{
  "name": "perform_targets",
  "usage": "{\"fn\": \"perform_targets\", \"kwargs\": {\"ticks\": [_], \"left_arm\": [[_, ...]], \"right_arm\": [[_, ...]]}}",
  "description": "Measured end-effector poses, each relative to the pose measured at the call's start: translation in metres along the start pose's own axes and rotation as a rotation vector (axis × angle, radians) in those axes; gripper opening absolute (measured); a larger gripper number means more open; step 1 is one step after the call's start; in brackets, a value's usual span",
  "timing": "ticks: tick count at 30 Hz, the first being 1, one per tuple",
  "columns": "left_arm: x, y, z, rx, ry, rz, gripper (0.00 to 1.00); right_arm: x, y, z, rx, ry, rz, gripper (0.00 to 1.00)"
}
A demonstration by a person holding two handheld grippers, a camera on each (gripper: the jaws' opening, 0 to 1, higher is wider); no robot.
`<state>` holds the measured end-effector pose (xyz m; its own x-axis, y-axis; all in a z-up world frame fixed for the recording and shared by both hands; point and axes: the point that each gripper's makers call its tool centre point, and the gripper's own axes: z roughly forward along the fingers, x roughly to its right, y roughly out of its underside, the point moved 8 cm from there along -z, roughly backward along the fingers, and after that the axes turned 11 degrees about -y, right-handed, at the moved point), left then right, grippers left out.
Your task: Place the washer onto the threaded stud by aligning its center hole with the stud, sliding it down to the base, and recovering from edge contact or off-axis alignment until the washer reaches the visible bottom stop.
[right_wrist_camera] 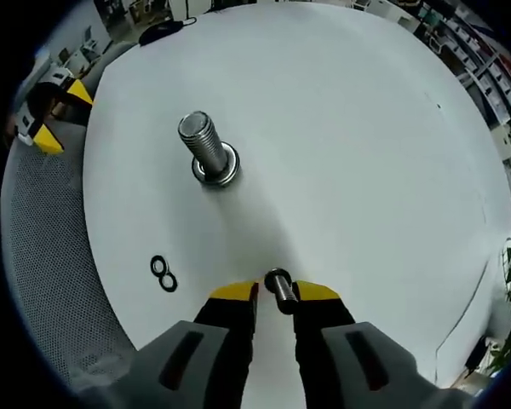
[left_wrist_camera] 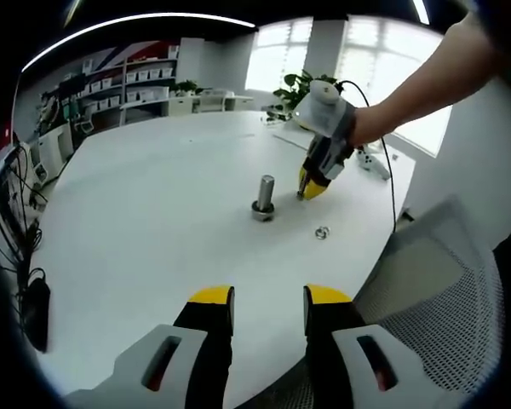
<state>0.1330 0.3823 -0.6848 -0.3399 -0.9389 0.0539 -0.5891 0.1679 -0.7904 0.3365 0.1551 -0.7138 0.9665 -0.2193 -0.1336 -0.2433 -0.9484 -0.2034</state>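
A steel threaded stud (left_wrist_camera: 264, 196) stands upright on its round base in the middle of the white table (left_wrist_camera: 153, 221). In the right gripper view the stud (right_wrist_camera: 206, 146) is ahead and to the left of my right gripper (right_wrist_camera: 277, 294), which is shut on a dark washer (right_wrist_camera: 278, 281) held just above the table. My right gripper (left_wrist_camera: 312, 187) hangs tip-down just right of the stud, apart from it, held by a person's hand. My left gripper (left_wrist_camera: 268, 302) stands open and empty at the table's near edge; it is also at the far left (right_wrist_camera: 55, 106).
Two loose washers (right_wrist_camera: 163, 273) lie side by side on the table near its edge, also visible (left_wrist_camera: 322, 232) right of the stud. A grey mesh chair (left_wrist_camera: 443, 281) stands against the table edge. Shelves, plants and cables sit at the far side.
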Motion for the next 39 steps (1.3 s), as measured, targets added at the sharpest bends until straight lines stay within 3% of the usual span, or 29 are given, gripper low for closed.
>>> {"fn": "perform_targets", "kwargs": {"ticks": [6, 23, 31, 39], "left_arm": [[0.0, 0.0, 0.0, 0.0, -0.003, -0.001, 0.3], [-0.001, 0.001, -0.001, -0.006, -0.017, 0.005, 0.31], [-0.002, 0.002, -0.001, -0.011, -0.026, 0.011, 0.31], [-0.002, 0.002, -0.001, -0.013, -0.031, 0.011, 0.3]], "right_arm": [[0.0, 0.004, -0.003, 0.01, 0.007, 0.009, 0.21], [-0.012, 0.038, -0.012, 0.011, 0.027, 0.051, 0.24], [-0.022, 0.052, -0.009, -0.008, 0.017, 0.035, 0.24], [-0.034, 0.054, -0.005, -0.016, -0.006, -0.003, 0.25]]}}
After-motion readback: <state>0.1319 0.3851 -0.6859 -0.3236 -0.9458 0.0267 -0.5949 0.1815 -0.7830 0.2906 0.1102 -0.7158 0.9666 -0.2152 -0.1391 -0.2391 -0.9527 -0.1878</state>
